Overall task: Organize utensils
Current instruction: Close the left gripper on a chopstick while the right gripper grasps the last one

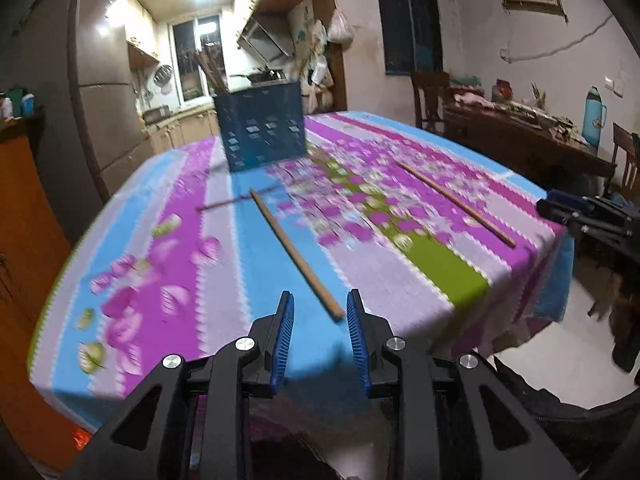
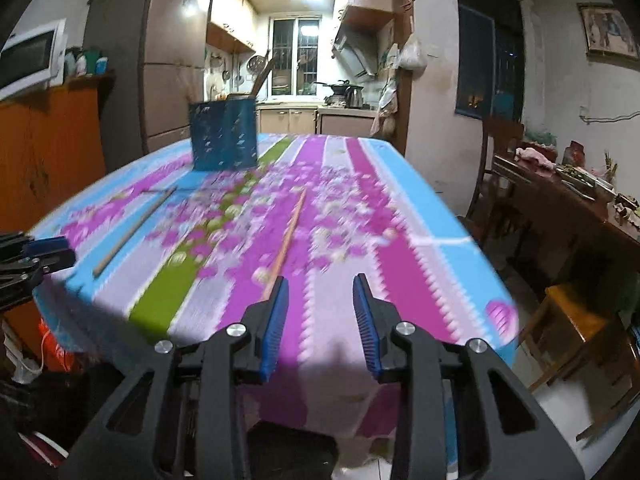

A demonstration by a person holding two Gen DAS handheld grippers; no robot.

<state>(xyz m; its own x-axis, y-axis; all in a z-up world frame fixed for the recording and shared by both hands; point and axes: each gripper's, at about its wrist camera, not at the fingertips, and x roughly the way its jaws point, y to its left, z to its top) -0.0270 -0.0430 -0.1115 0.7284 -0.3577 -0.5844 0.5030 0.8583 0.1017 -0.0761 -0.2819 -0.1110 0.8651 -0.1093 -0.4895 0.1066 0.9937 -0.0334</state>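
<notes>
Two wooden chopsticks lie on the flowered tablecloth. The near chopstick ends just ahead of my open left gripper, between its blue pads. The other chopstick lies further right. In the right wrist view that chopstick runs up to the left finger of my open right gripper, and the first chopstick lies at the left. A blue perforated holder with several sticks in it stands at the table's far side; it also shows in the right wrist view.
The right gripper's tip shows past the table's right edge. The left gripper's tip shows at the table's left edge. A wooden side table with clutter and chairs stand to the right. An orange cabinet stands to the left.
</notes>
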